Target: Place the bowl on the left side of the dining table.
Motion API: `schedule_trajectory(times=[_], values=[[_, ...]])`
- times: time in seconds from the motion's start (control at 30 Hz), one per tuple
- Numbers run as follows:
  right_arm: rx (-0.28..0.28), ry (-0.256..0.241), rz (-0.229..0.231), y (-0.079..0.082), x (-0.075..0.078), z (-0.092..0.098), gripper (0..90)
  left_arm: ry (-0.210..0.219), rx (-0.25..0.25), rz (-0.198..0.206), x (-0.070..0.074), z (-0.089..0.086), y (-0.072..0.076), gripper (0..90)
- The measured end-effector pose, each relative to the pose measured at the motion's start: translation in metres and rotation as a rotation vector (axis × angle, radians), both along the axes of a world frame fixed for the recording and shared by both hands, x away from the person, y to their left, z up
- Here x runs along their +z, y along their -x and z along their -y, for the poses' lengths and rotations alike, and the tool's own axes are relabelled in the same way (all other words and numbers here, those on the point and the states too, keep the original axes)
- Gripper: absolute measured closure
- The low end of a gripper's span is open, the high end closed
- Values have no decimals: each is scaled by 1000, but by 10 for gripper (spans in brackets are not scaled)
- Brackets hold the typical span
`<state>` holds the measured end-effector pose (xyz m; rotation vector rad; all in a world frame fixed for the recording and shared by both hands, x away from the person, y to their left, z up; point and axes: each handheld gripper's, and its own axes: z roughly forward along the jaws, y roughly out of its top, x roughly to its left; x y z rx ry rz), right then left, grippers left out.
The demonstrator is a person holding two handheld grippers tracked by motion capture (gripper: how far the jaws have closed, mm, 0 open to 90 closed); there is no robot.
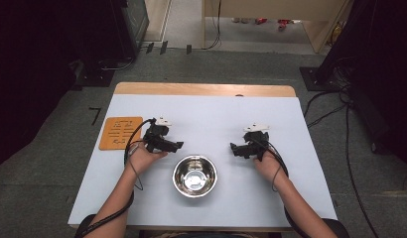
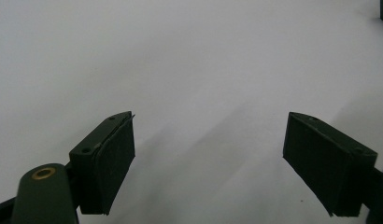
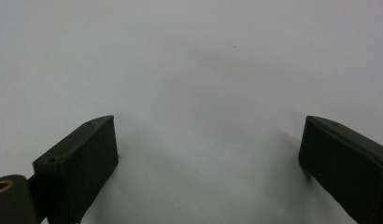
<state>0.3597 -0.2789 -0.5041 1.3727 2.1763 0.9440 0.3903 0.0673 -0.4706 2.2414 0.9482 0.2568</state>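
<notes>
A shiny steel bowl (image 1: 194,175) stands empty on the white table mat (image 1: 211,119), near the front and between the two hands. My left gripper (image 1: 177,145) lies low over the mat, up and to the left of the bowl, pointing right. Its jaws are wide apart in the left gripper view, with bare mat between them (image 2: 210,154). My right gripper (image 1: 233,147) rests up and to the right of the bowl, pointing left. It is open too (image 3: 208,158), with nothing between its fingers.
An orange slotted trivet (image 1: 120,132) lies flat at the mat's left edge. A wooden table edge (image 1: 206,89) shows at the back. Cables (image 1: 335,109) trail on the floor to the right, and dark equipment stands at both sides.
</notes>
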Motion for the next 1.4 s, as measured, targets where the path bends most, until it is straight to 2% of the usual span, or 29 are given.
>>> schedule_trajectory(times=[0.2, 0.5, 1.17, 1.2, 1.27, 1.3, 1.4], values=[[2, 1, 3, 0, 0, 0, 44, 10, 3, -22, 2, -1, 1, 171], [3, 1, 4, 0, 0, 0, 44, 3, -13, -27, 7, -2, 4, 171], [3, 1, 3, 0, 0, 0, 45, 15, -27, -20, 18, -7, 10, 171], [3, 1, 3, 0, 0, 0, 45, 14, -30, -23, 19, -7, 11, 175], [3, 1, 3, 0, 0, 0, 44, 18, -30, -24, 19, -7, 11, 240], [3, 1, 3, 0, 0, 0, 44, 19, -30, -41, 20, -7, 12, 252], [3, 1, 3, 0, 0, 0, 45, 19, -33, -39, 20, -6, 12, 252]])
